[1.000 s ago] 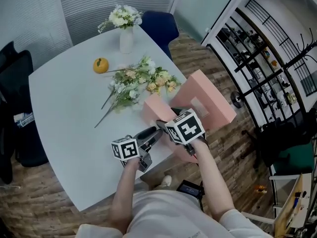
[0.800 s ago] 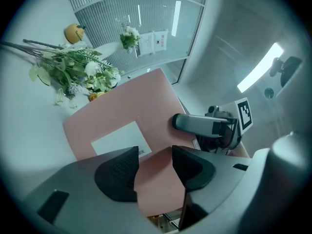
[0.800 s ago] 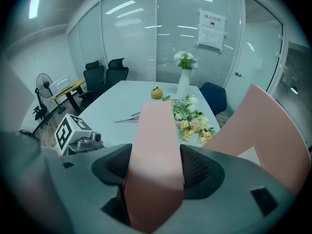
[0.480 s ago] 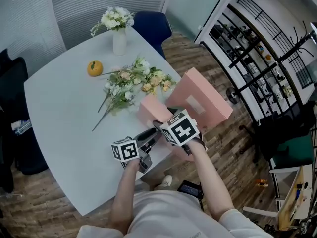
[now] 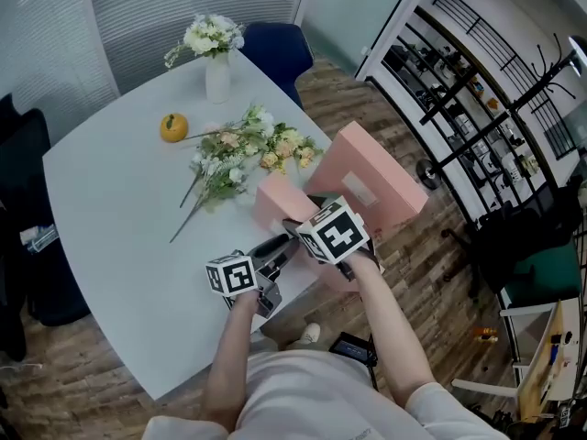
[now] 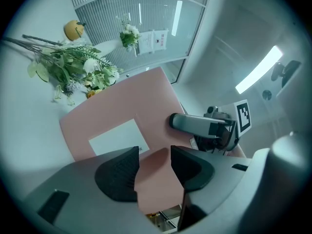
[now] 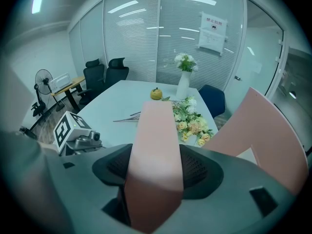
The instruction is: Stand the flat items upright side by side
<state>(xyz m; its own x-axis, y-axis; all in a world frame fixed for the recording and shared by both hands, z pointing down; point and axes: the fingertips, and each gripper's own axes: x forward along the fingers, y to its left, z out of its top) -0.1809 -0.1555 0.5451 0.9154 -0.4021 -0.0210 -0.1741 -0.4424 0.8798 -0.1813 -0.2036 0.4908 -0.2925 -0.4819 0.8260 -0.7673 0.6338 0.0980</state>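
Two flat pink boxes are near the table's right edge. The smaller pink box point(image 5: 275, 200) stands on edge, tilted, and both grippers hold it. My left gripper point(image 5: 287, 240) points level at its near edge; the jaws have just been closing, and in the left gripper view the box point(image 6: 112, 116) fills the gap of that gripper point(image 6: 154, 162). My right gripper point(image 5: 308, 216) comes down from above, shut on the box's narrow top edge point(image 7: 156, 130), which sits between the right gripper's pads point(image 7: 155, 172). The larger pink box point(image 5: 371, 172) leans just behind it to the right.
A bouquet point(image 5: 238, 159) lies on the white table point(image 5: 110, 209) just beyond the boxes. Farther back are an orange point(image 5: 173, 127) and a white vase of flowers point(image 5: 216, 71). A blue chair point(image 5: 275, 49) stands behind, black chairs point(image 5: 18, 163) at the left.
Both grippers stay in place on the small pink box. Only the head view has shifted slightly.
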